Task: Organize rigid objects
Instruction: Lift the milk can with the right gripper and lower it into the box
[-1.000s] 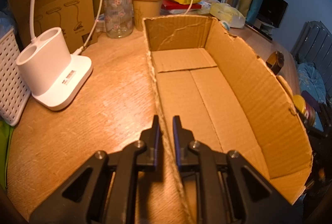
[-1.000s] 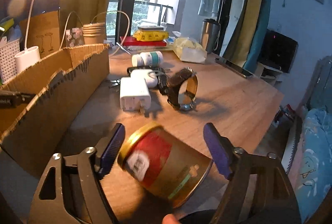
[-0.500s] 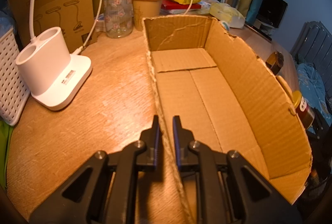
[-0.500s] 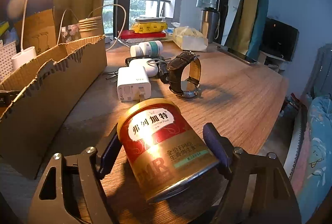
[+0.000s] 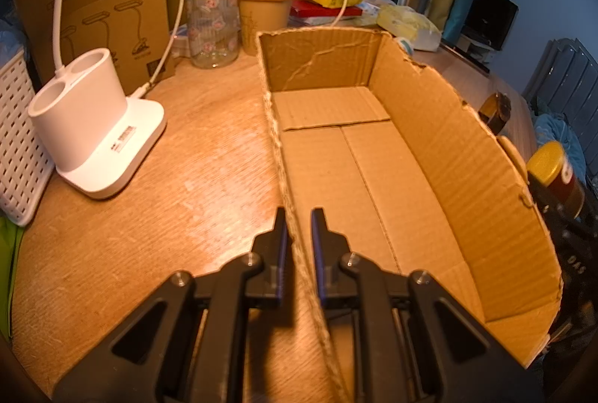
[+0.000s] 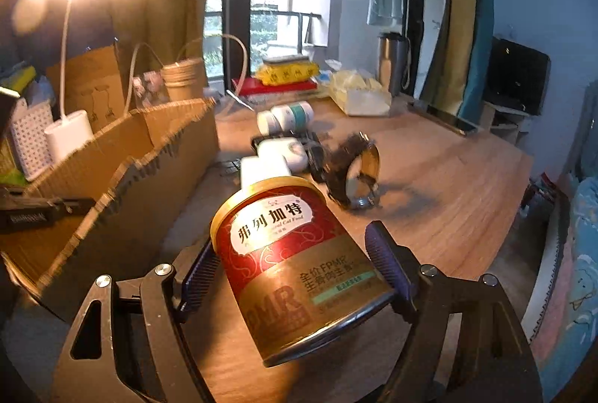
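Wood, warm and orange under lamplight, made up the surface (image 5: pixel 179 186); on it lay a long open cardboard box (image 5: pixel 373 178) with ragged torn walls, and everything else grouped around that box. To the left of the box stood a white lamp base (image 5: pixel 93 134) with a white perforated basket (image 5: pixel 18 148) at its outer side; beyond the box's far end were a glass jar (image 5: pixel 213 25), a stack of paper cups (image 5: pixel 265 10) and a printed cardboard sheet (image 5: pixel 108 14). To the right of the box, in the right wrist view, lay a white charger (image 6: pixel 261 167), a leather-strapped watch (image 6: pixel 355 171) and two small white bottles (image 6: pixel 287 115); behind them a window and dark curtains closed the room.

The left tool (image 5: pixel 299 227) straddled the box's near left wall, its two blue-faced jaws drawn close on either side of the cardboard edge, pinching it. The right tool (image 6: pixel 295 264) was spread wide around a red and gold cat food can (image 6: pixel 291 261); the can lay tilted between the jaws, gold lid pointing away, raised above the surface just right of the box's wall; the left pad (image 6: pixel 198 276) touched its side, though whether the right one pressed it I could not tell.
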The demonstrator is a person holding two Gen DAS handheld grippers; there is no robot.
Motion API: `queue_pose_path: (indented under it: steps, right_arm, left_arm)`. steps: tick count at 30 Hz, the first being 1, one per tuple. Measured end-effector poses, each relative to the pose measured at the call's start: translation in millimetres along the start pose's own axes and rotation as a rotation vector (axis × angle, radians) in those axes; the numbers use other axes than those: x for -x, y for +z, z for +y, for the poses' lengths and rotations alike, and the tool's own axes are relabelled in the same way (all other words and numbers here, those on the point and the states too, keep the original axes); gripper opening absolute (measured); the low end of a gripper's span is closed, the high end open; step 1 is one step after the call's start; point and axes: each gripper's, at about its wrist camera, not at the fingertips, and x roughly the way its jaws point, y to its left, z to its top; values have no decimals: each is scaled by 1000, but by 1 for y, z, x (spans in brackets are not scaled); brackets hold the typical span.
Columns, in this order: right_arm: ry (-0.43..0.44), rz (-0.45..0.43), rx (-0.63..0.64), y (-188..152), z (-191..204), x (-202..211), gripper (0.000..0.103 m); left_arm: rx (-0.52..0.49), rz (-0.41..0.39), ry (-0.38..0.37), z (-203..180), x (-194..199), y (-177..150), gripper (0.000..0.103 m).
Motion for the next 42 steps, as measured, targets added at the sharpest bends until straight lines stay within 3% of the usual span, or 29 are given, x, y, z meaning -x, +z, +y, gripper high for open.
queue_pose_path:
  steps: [10,17,26,42]
  right_arm:
    - [138,-87,22,45,38,34,80]
    - [246,-107,65,58,74,44,80]
    - [300,-56,87,53,101,36,80]
    - [339,100,-12,42,107,10,80]
  left_arm:
    - [0,0,1,0,0,0,13]
    - [1,0,1,0,0,0,13]
    - [1,0,0,0,0,0,13]
    - [2,0,0,0,0,0,13]
